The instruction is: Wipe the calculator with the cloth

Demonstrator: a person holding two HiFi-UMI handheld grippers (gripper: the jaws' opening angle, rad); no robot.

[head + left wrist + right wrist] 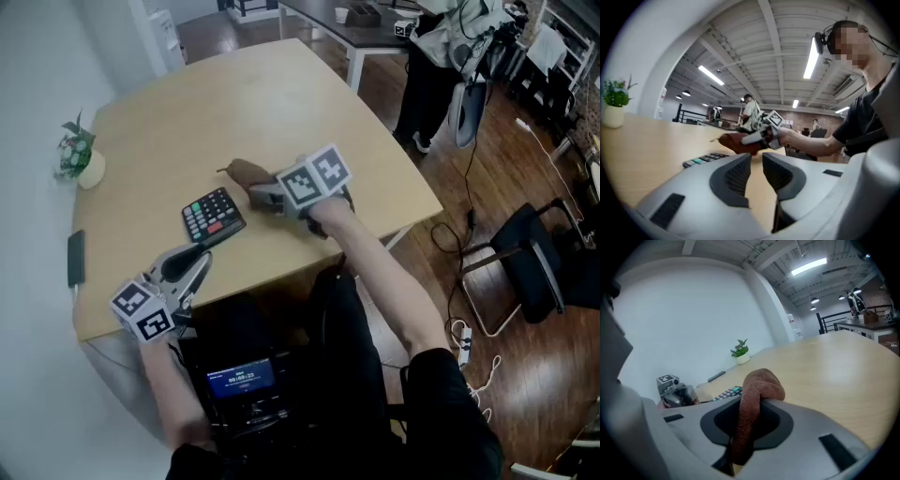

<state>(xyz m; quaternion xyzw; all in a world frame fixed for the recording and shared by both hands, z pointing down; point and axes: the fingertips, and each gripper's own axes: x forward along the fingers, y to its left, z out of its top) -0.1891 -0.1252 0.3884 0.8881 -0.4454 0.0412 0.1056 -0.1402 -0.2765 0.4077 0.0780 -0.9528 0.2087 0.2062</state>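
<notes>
The cloth (757, 390), a brown towel, is clamped firmly between the jaws of the right gripper (267, 195). One bunched end bulges out ahead of the fingertips and the rest hangs down through the gap between the pads, so picking it up counts as done. The calculator (214, 217) lies flat on the wooden table (281, 103), keys up. It is just ahead of the right gripper's jaws and off to one side, near the bunched end of the cloth. From the head view the cloth looks to be beside the calculator's far corner, not on its keys. Whether the two touch I cannot tell. The left gripper (756, 176) has its jaws drawn close with a narrow slit between the pads, and only bare tabletop shows in that slit, so it grips nothing. The calculator sits ahead of these jaws and a little to their left, apart from them, with the cloth beyond it. My reading is that the wiping itself is at most about to start. The cloth has yet to be brought onto the key face and drawn across it, and the calculator is unsteadied by the free gripper, so it could slide under the first stroke.
</notes>
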